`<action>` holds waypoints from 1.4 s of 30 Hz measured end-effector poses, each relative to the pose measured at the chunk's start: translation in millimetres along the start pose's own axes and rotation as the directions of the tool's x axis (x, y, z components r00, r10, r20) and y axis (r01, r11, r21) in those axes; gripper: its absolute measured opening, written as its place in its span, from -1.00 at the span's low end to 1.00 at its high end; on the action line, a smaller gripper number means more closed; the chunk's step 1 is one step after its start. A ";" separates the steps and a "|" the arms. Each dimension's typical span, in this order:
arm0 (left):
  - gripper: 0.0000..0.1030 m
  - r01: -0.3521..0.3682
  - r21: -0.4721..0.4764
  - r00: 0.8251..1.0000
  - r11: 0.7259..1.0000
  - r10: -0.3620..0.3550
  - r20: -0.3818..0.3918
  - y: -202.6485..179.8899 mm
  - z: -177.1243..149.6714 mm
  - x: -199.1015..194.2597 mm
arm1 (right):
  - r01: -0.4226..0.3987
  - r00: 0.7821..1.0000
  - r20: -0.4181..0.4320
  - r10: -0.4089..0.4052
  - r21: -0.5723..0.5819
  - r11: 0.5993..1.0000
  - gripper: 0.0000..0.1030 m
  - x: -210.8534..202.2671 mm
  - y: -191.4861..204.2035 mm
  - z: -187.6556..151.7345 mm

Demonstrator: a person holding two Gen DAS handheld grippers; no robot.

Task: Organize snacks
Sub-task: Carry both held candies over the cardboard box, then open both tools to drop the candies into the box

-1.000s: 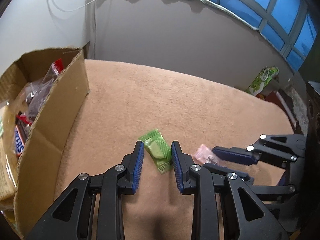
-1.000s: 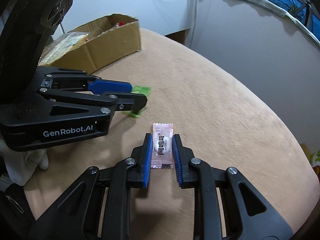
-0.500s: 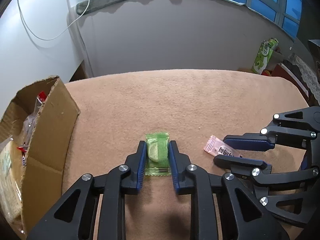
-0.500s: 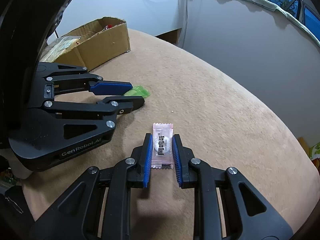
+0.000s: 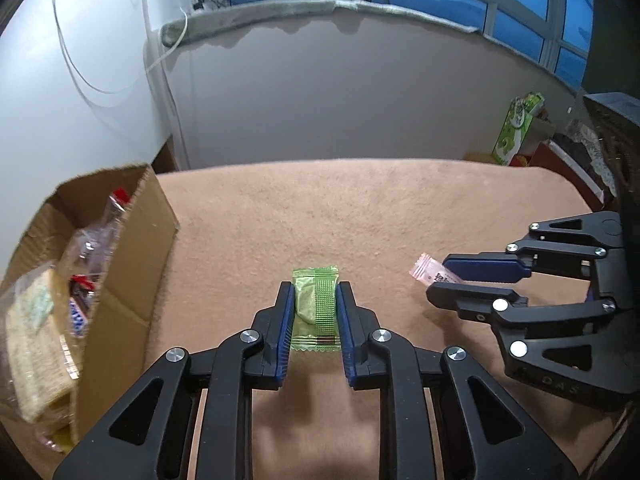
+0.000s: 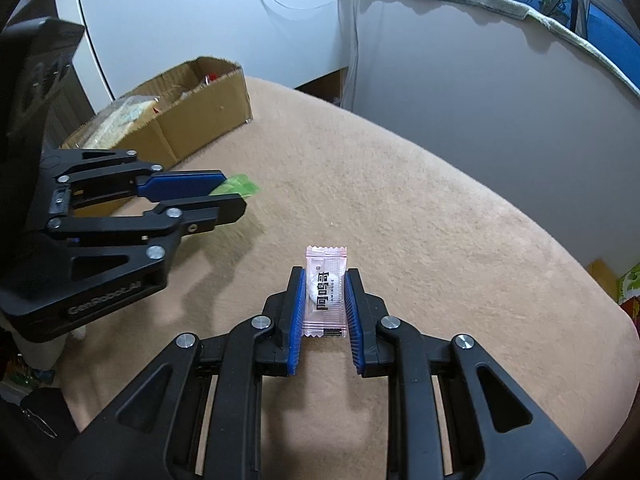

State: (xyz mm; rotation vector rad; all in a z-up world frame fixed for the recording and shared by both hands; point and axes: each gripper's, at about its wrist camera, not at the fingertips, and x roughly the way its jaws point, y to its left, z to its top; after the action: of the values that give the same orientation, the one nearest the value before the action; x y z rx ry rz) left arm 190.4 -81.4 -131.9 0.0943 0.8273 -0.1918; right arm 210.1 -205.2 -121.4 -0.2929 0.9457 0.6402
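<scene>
At the bottom centre of the left wrist view, the left gripper [image 5: 316, 312] is clenched on a green snack packet [image 5: 316, 308], its long axis running along the fingers. At the bottom centre of the right wrist view, the right gripper [image 6: 325, 308] likewise grips a pink candy packet [image 6: 325, 292] lengthwise. The cardboard box [image 5: 132, 264] of snacks sits at the left edge of the left view, so the left hand looks nearer to it. Its near end is cut off and its contents are blurred. Whether either packet is clear of the tan cloth [image 5: 360, 208] is hard to tell.
</scene>
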 end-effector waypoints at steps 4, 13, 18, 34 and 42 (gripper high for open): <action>-0.63 0.001 -0.002 0.999 1.000 -0.001 0.047 3.0 -1.2 -22.1 | 0.003 1.000 0.023 -0.003 -0.001 1.000 -0.61 -15.4 6.4 2.0; -0.63 -0.019 -0.005 0.991 1.000 0.020 0.134 22.4 -3.6 -65.0 | -0.004 0.997 0.075 0.004 -0.006 1.000 -0.61 -43.6 26.5 20.9; -0.63 -0.040 -0.037 0.985 0.999 0.045 0.165 44.1 -10.6 -83.4 | -0.030 0.994 0.109 0.030 -0.007 1.000 -0.61 -50.0 42.1 41.9; -0.63 -0.124 -0.166 0.965 0.978 0.157 0.209 121.5 -42.8 -131.0 | -0.150 0.978 0.137 0.159 -0.074 0.986 -0.61 -17.9 119.8 114.6; -0.63 -0.157 -0.220 0.959 0.963 0.202 0.201 146.2 -49.9 -134.1 | -0.194 0.973 0.116 0.202 -0.078 0.978 -0.61 3.0 142.2 137.3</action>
State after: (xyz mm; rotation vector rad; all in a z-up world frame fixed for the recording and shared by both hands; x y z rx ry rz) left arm 95.9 87.3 -65.2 -0.0429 0.6072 0.0548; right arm 212.8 -24.7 -40.8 -0.2164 0.8421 0.8647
